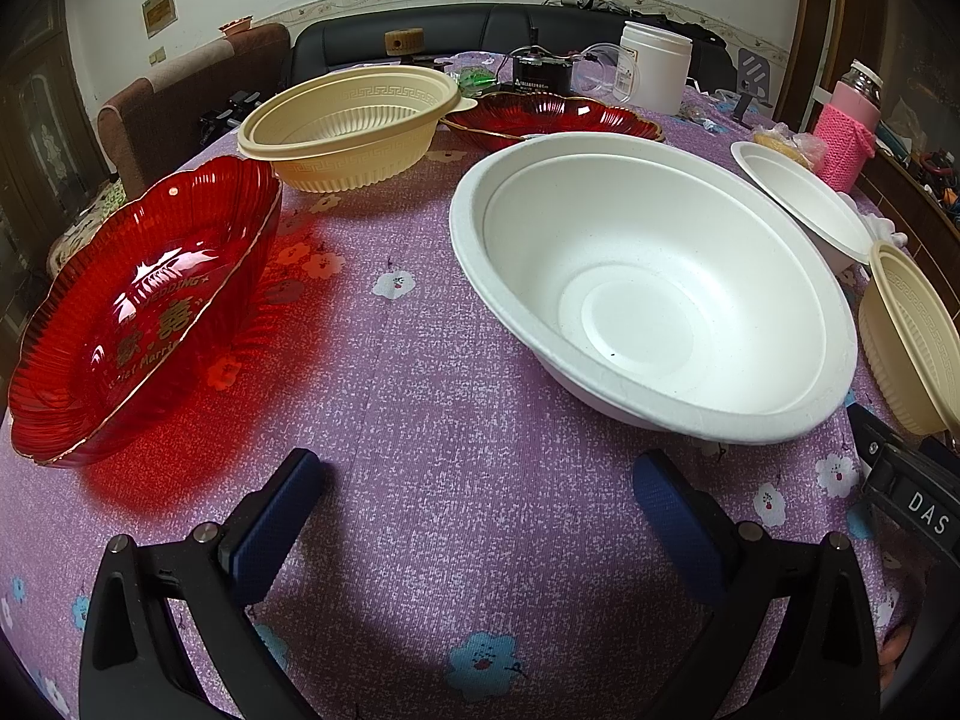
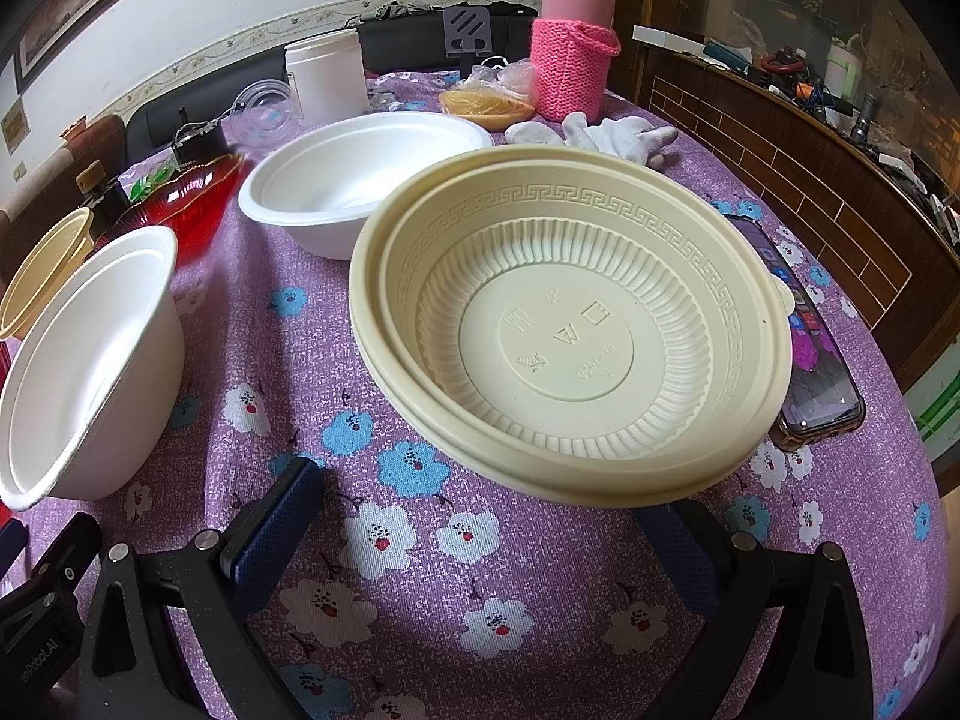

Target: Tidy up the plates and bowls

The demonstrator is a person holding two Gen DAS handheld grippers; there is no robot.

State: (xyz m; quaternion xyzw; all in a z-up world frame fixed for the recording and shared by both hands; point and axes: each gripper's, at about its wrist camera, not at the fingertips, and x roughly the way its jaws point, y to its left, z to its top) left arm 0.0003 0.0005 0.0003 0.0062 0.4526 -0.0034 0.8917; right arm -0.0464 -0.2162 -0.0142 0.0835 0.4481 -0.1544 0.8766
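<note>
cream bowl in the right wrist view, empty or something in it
Empty. The cream bowl shows its whole ribbed inside and the moulded marks on its bare bottom, with nothing lying in it. It sits upright on the purple tablecloth.

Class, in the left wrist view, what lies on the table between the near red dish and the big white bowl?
Nothing: only bare purple flowered tablecloth separates the red dish from the white bowl.

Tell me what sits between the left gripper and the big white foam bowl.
Nothing visible. Only bare purple floral tablecloth lies between the open left gripper and the large white foam bowl, which sits ahead and slightly right.
</note>
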